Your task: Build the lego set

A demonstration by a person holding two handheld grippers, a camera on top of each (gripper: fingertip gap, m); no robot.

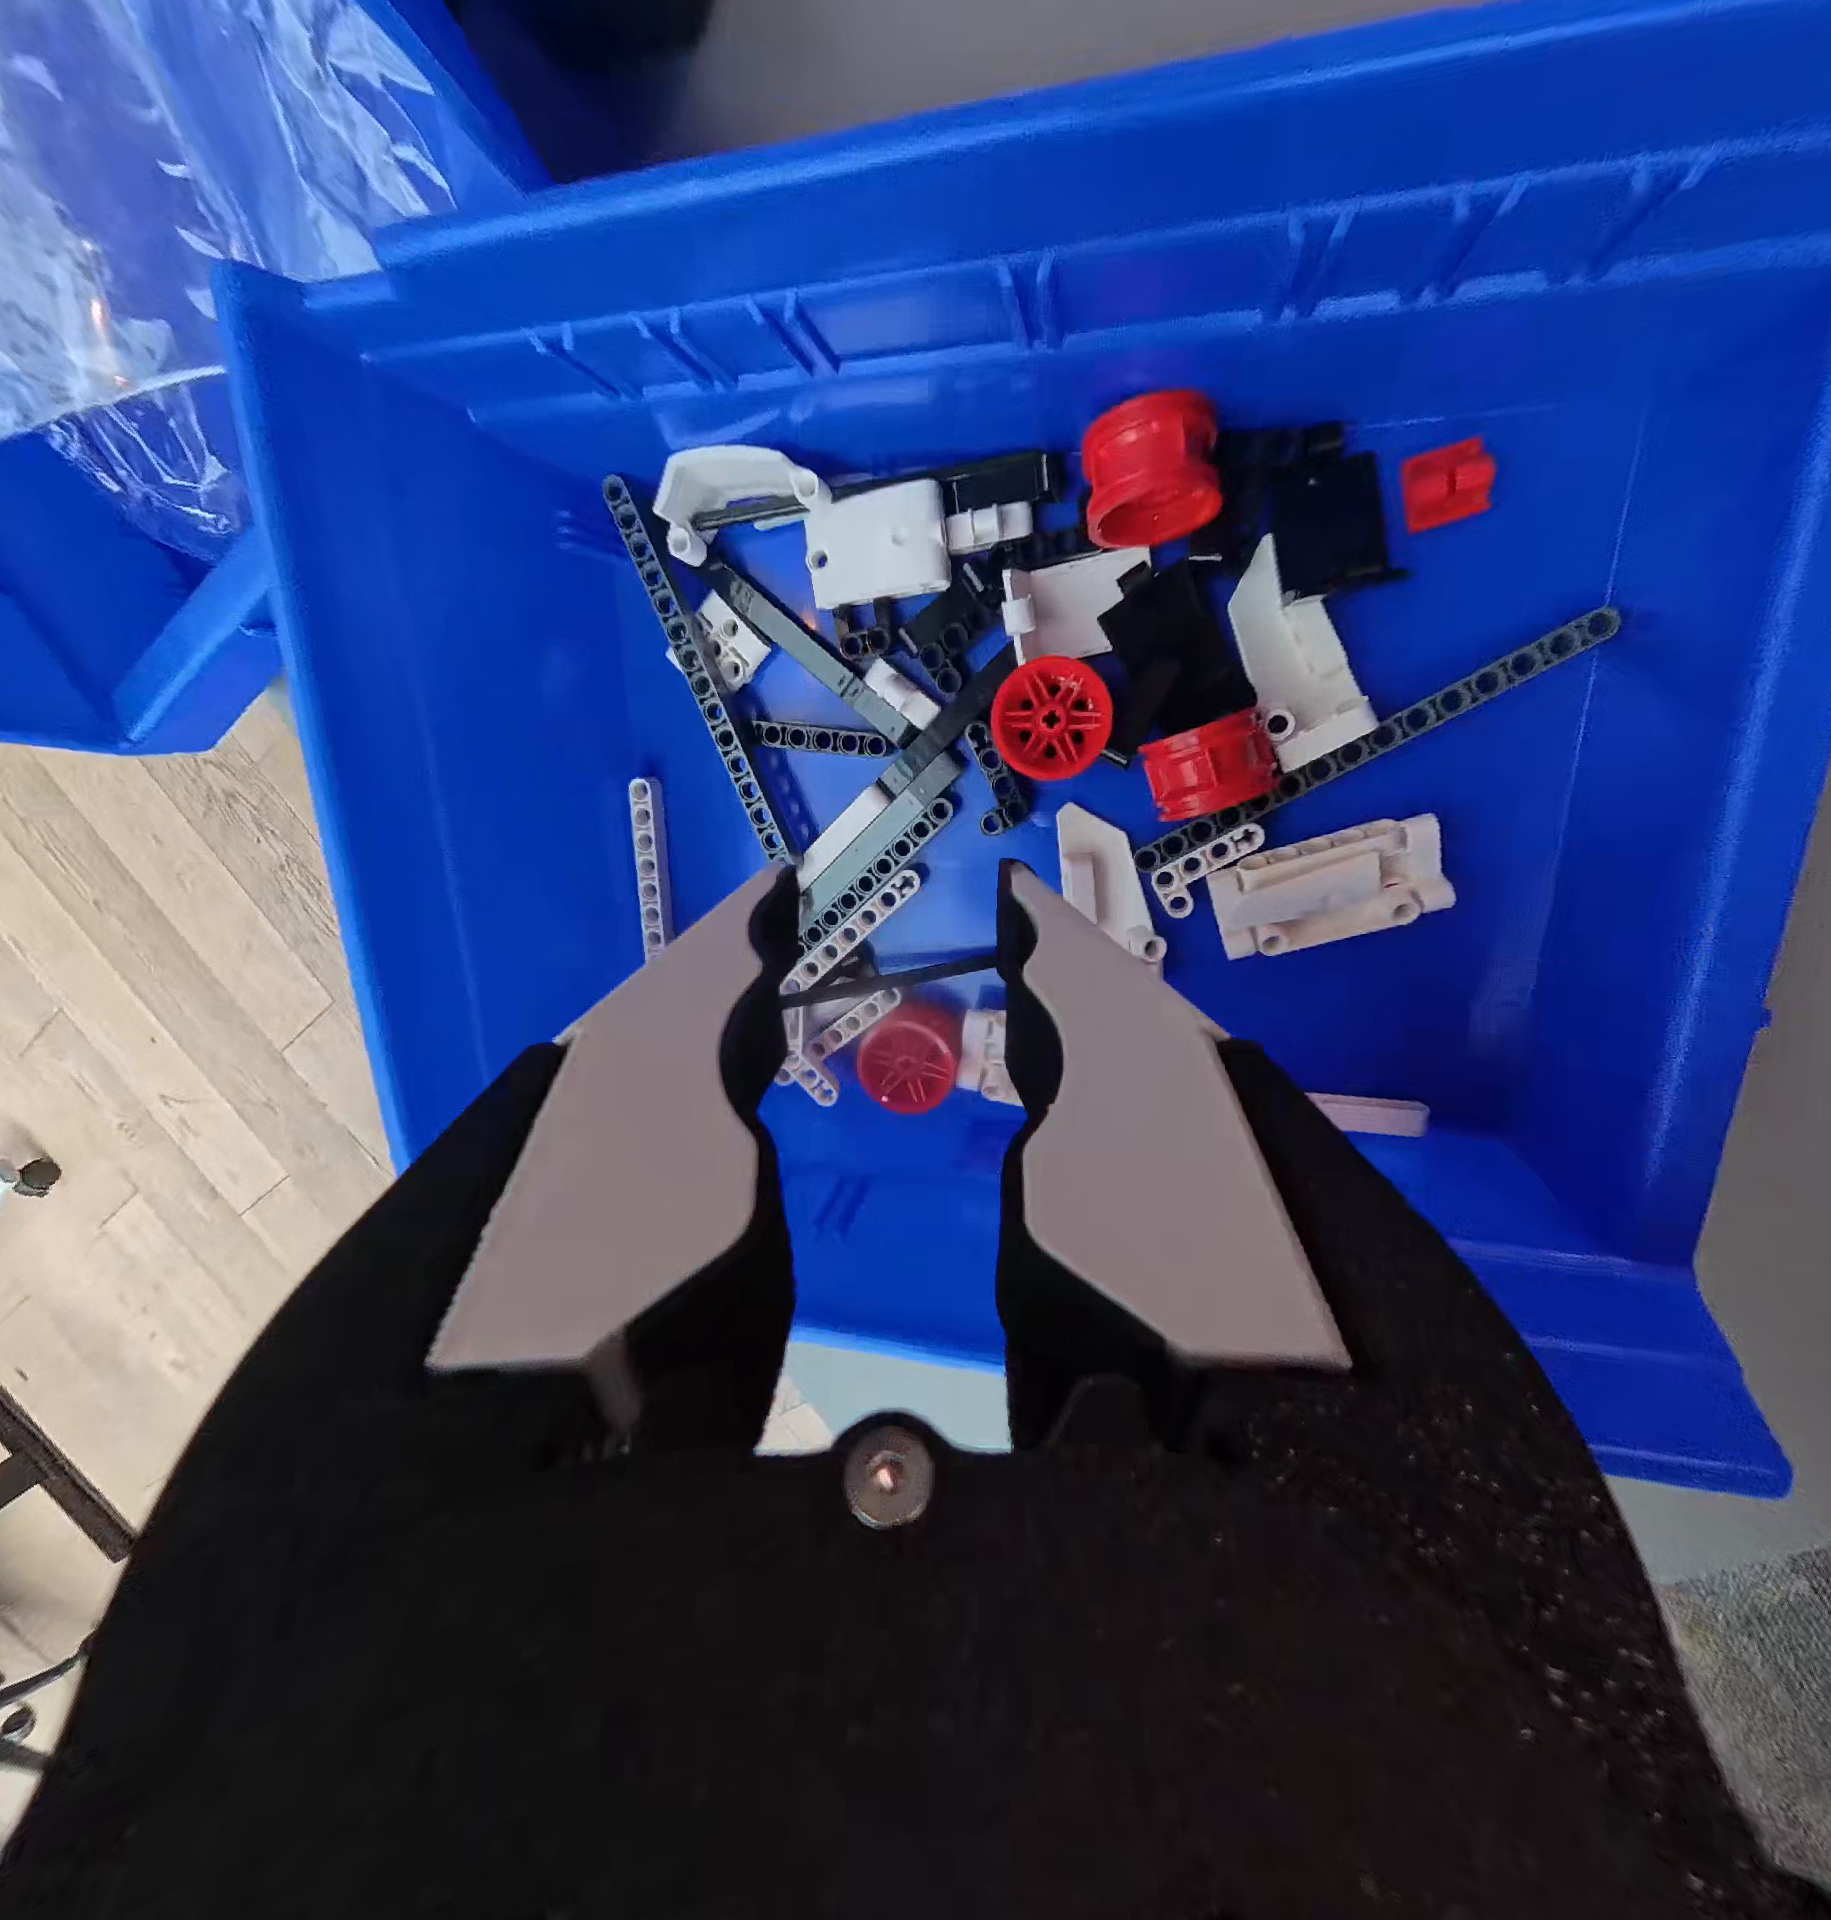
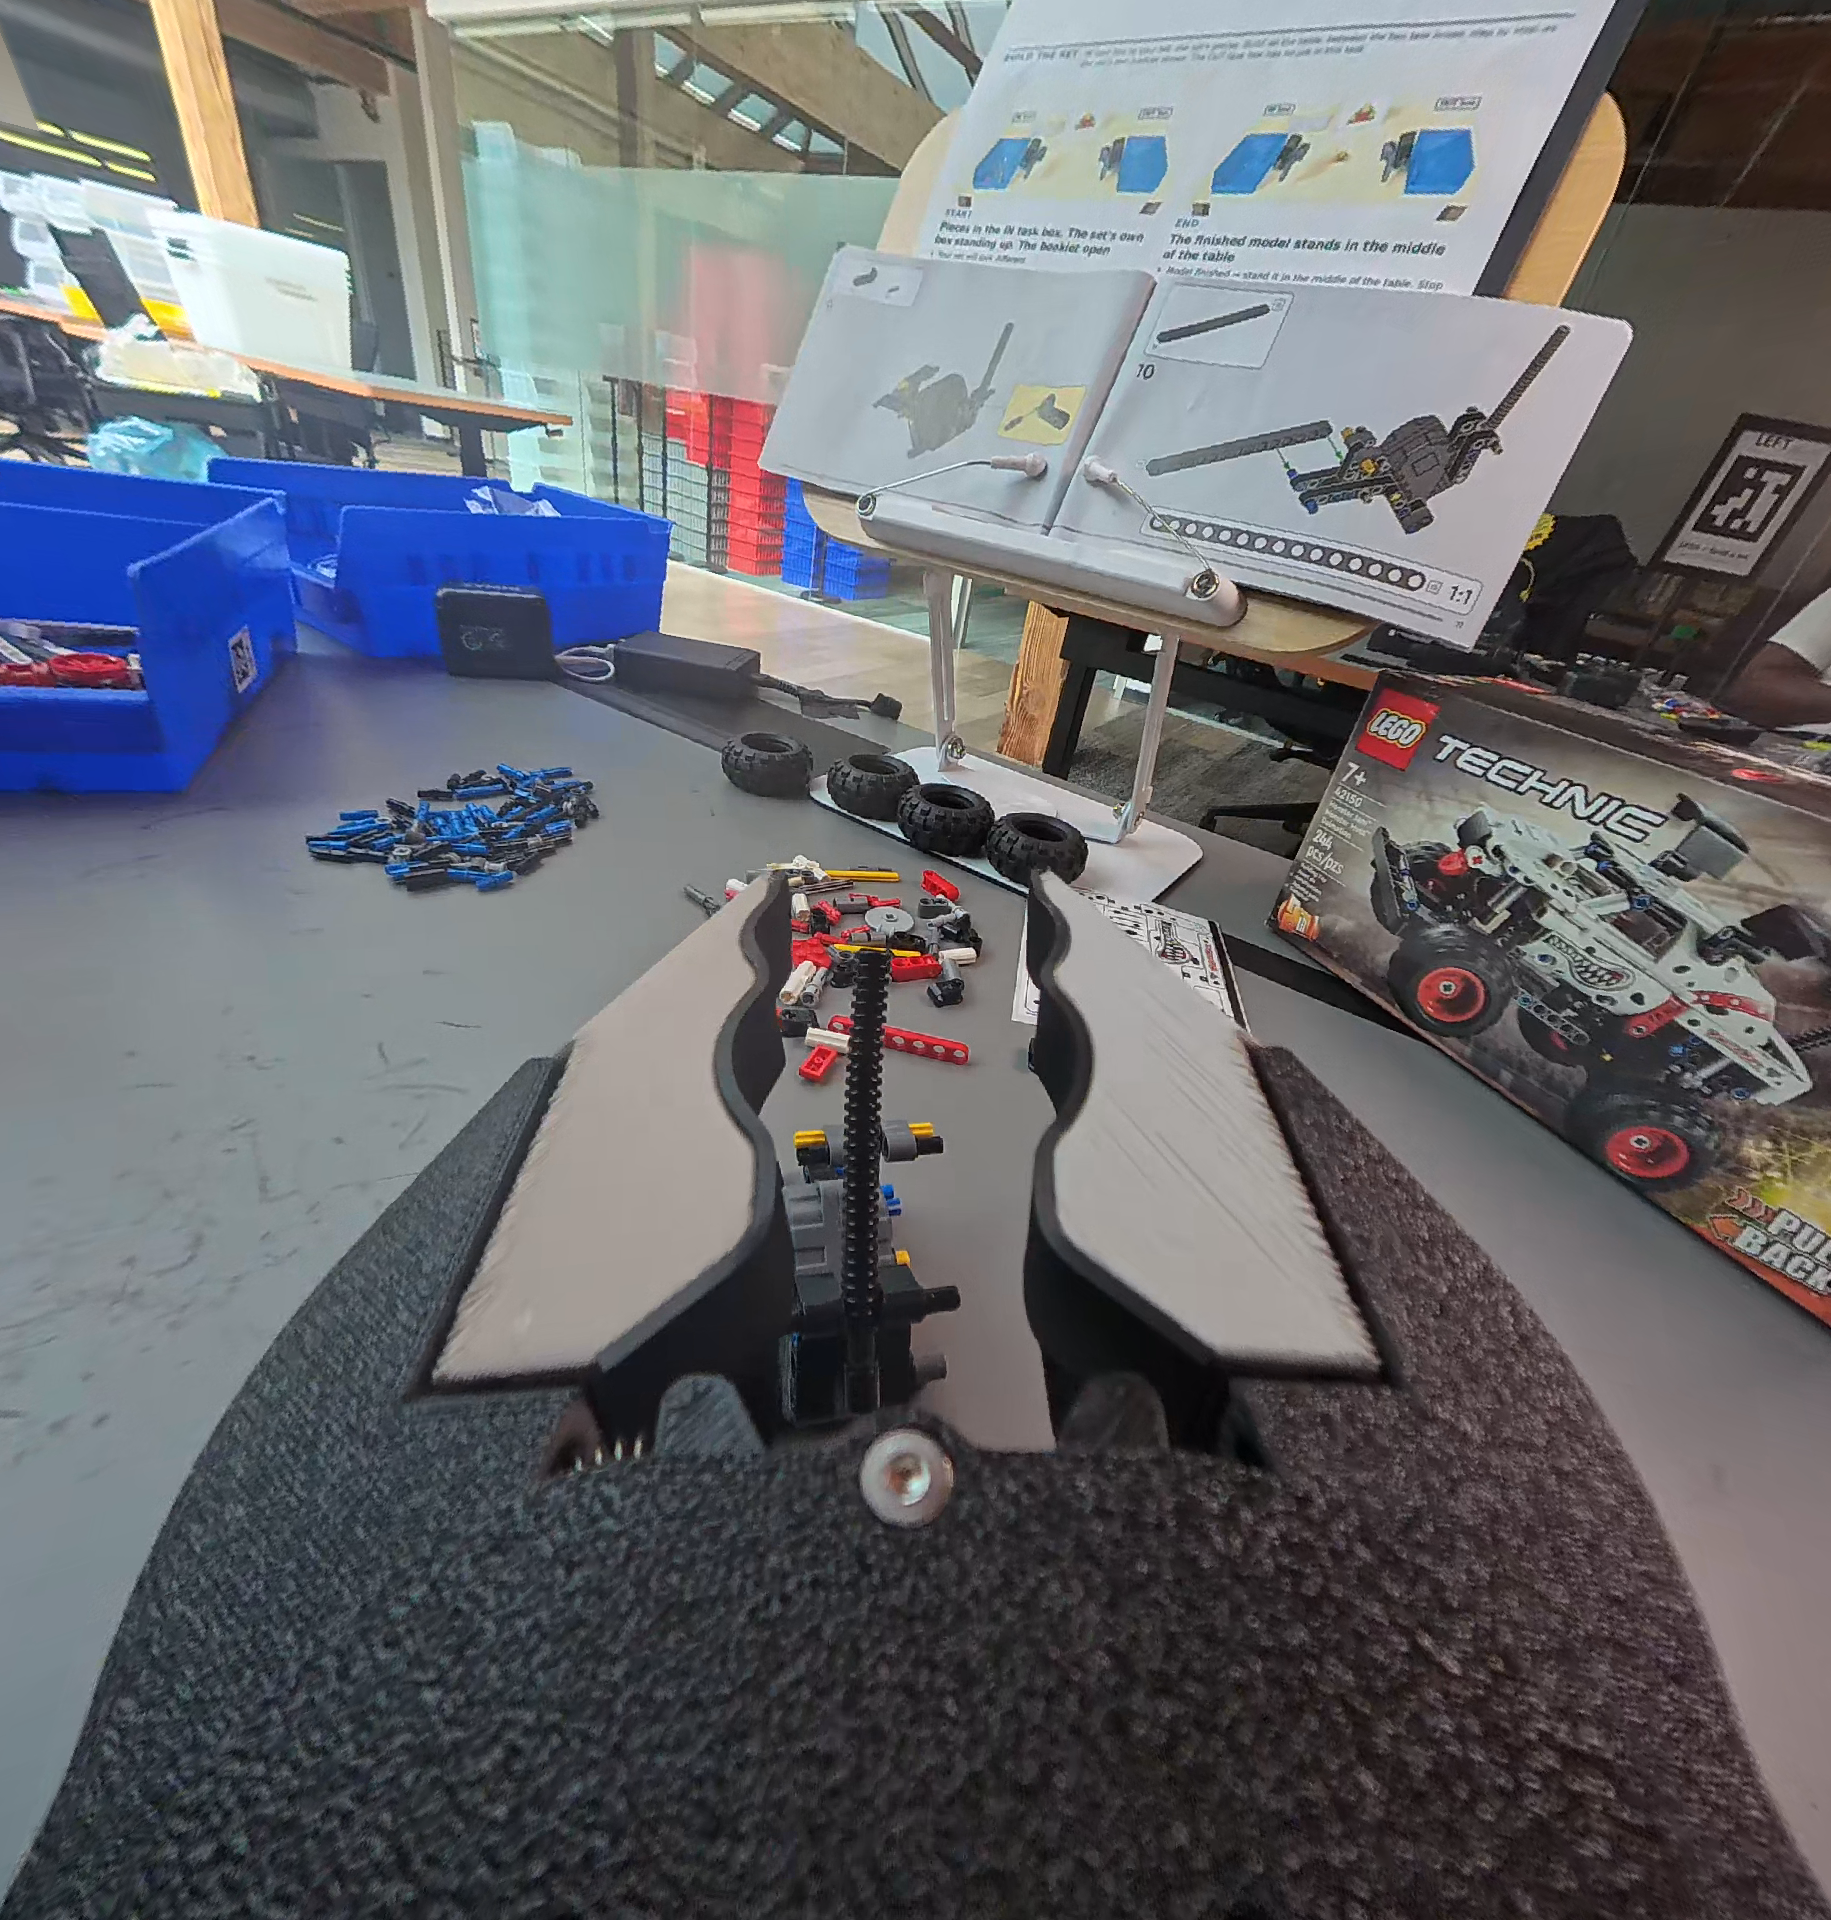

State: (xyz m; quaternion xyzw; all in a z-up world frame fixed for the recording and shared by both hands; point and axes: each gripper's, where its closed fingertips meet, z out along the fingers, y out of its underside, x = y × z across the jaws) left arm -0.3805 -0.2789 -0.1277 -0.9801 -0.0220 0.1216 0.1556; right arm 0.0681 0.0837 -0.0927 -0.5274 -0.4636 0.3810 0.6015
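Observation:
In the left wrist view my left gripper (image 1: 898, 883) is open and empty, hovering over a blue bin (image 1: 308, 644) of loose parts: long dark beams (image 1: 1410, 727), red wheel hubs (image 1: 1150, 483), white panels (image 1: 1326, 883). Another red hub (image 1: 906, 1055) lies under the gap between the fingers. In the right wrist view my right gripper (image 2: 906, 894) is open, low over the grey table (image 2: 215, 1091). A partly built grey and black assembly with a long black beam (image 2: 864, 1174) lies between its fingers, close to the left one. Small loose parts (image 2: 880, 935) lie just beyond the tips.
On the table are a pile of blue and black pins (image 2: 454, 831), black tyres (image 2: 900, 800), a sticker sheet (image 2: 1150, 956), the open booklet on a stand (image 2: 1150, 436), the set's box (image 2: 1617, 987), blue bins (image 2: 111, 623) at the left, and a power adapter (image 2: 682, 665). A second bin holds clear plastic (image 1: 111, 208). My hands' fingertips stand some 60 cm from each other.

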